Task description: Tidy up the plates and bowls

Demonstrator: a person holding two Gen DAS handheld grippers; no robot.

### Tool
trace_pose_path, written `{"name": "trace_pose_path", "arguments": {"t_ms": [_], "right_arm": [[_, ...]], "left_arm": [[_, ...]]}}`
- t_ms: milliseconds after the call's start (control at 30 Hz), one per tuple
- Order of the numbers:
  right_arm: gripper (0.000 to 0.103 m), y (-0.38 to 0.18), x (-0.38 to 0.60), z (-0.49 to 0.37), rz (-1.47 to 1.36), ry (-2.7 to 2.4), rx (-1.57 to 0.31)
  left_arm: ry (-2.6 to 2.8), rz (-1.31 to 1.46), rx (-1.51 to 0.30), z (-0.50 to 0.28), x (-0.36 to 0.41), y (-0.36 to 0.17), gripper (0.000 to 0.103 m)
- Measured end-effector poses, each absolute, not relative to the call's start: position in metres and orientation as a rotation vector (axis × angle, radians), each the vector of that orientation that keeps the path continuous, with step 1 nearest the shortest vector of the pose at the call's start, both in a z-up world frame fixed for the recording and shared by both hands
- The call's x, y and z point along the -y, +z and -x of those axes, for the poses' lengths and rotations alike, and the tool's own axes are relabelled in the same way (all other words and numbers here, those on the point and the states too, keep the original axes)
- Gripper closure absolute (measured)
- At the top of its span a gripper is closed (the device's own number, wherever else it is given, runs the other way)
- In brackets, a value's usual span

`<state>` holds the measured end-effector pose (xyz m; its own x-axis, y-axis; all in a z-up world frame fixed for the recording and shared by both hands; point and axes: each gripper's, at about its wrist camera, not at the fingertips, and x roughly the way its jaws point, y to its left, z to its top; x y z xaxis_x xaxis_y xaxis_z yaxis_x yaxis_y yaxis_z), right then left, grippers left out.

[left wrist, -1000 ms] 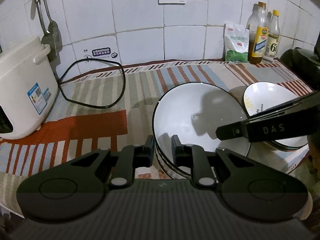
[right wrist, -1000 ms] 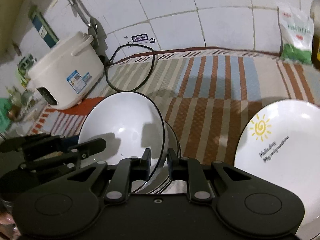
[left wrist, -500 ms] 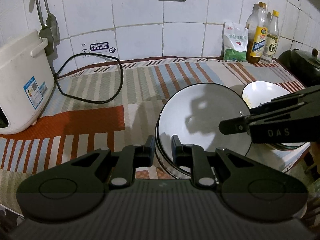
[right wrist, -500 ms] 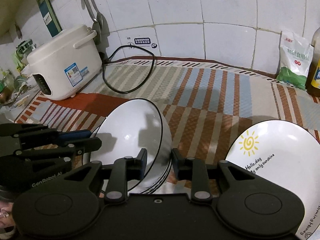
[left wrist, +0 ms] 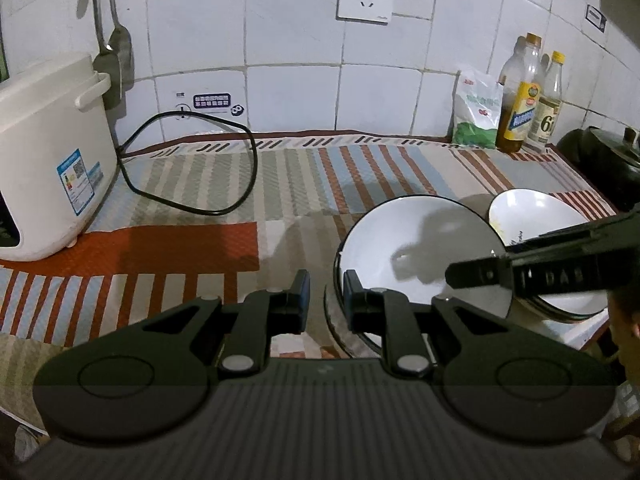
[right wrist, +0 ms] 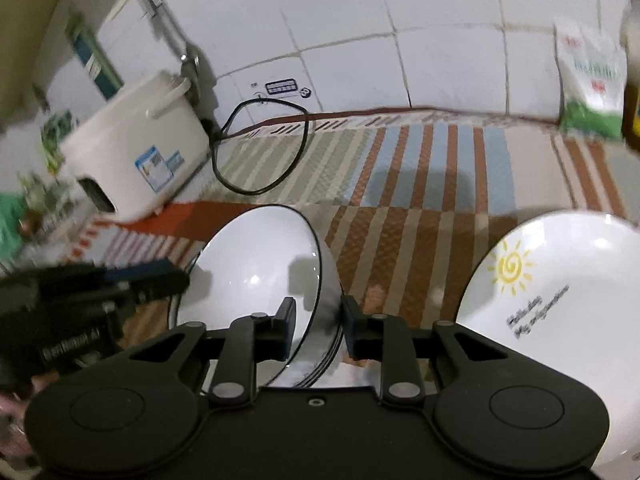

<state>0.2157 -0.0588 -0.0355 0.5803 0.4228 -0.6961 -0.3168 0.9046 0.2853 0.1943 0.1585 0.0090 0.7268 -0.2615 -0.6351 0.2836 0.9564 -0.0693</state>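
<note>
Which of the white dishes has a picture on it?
The plate on the right: it bears a yellow sun and dark lettering. The black-rimmed bowl between the grippers is plain white inside.

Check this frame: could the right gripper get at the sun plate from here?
Probably yes. The sun plate lies just right of the right gripper, with bare mat between. But its opening jaws straddle the black-rimmed bowl rim, so it must clear that first.

- Left gripper: matte black body, ribbed top, two round recessed discs, silver pivot screws, blue-edged pads.
- Right gripper: black body, silver screws; "DAS" lettering is seen on its side.
</note>
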Motion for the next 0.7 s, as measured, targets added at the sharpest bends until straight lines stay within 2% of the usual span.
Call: {"name": "trace_pose_path", "arguments": {"t_ms": [67,233,300,433,500,567,700], "right_arm": [[0.039,-0.032,0.057,-0.209,-0.098,0.427,-0.813],[0.036,-0.026,0.074,-0.19,-0.125,0.418,-0.698],[0.035,-0.026,0.083,-0.179,-0.15,0.423,-0.646],[0.029,-0.032,0.095,-0.148,-0.175,0.427,-0.527],[0.026,-0.039,0.096,-0.134,-0.188,0.421,-0.482],[0.011,-0.048,0.096,-0.122,-0.206,0.408,-0.446],[0.011,-0.064,0.095,-0.11,-0.266,0.413,-0.425]], "left_arm": [[-0.304,-0.02,-0.686,-0.193,-0.162,0.009,0.081],[-0.322,0.016,-0.639,-0.184,-0.172,0.009,0.051],[-0.325,0.017,-0.61,-0.178,-0.176,0.009,0.047],[-0.329,0.037,-0.564,-0.167,-0.185,0.007,0.031],[-0.34,0.062,-0.551,-0.164,-0.189,0.005,0.027],[-0.36,0.096,-0.552,-0.164,-0.193,0.002,0.024],[-0.375,0.169,-0.56,-0.168,-0.2,-0.006,0.021]]}}
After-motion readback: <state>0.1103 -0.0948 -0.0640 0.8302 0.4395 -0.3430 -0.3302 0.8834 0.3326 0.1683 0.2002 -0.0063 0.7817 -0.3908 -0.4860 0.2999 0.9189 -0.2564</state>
